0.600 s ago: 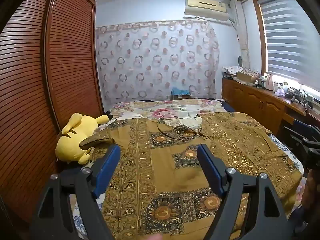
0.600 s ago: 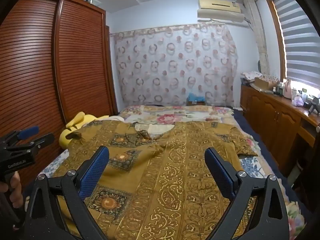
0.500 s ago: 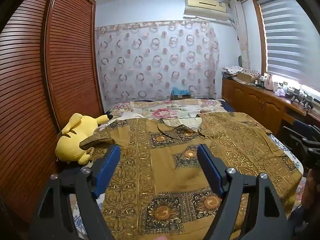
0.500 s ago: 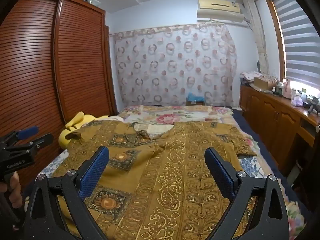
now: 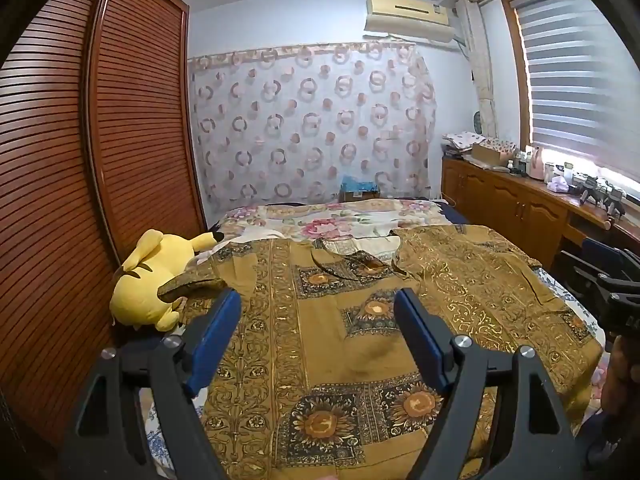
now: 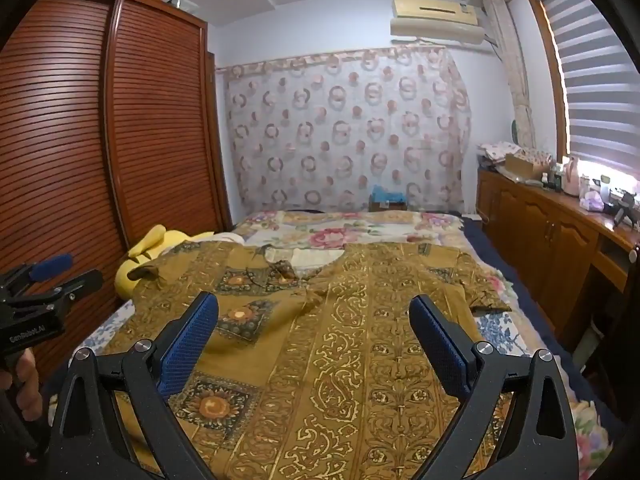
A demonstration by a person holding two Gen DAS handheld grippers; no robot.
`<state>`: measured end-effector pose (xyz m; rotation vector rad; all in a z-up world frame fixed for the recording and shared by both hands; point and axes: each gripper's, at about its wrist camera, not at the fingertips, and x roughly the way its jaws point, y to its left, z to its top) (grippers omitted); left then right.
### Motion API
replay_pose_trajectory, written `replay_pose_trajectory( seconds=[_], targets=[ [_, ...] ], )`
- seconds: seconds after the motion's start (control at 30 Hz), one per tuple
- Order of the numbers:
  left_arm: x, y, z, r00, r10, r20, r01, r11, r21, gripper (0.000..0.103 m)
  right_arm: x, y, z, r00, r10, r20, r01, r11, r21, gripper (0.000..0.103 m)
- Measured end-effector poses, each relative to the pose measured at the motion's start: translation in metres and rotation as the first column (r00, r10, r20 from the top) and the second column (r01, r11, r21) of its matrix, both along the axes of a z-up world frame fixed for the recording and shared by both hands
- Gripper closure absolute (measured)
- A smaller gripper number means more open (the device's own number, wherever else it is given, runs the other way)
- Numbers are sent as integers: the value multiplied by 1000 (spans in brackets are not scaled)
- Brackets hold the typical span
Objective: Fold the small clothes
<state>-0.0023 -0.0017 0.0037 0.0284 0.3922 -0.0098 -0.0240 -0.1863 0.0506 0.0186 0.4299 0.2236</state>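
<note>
Only one piece of lettering shows: small white print on the black body of the left hand-held gripper (image 6: 38,280), at the left edge of the right wrist view. It seems to begin "Gen" and end "AI", but the middle letters are too small and blurred to make out. The air conditioner (image 6: 434,16) high on the far wall carries a small mark at its right end that cannot be read

One patterned shirt (image 5: 360,340), one yellow plush toy (image 5: 148,280), two claws: left claw (image 5: 318,312), right claw (image 6: 314,316).
</note>
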Motion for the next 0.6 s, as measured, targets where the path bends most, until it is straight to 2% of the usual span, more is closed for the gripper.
replay_pose_trajectory(
  seconds=[0.6],
  targets=[
    [-2,0,3,1000,-1,6,1,1000,8,23,0,1,0,1000,-2,2,2,1000,-1,5]
  ],
)
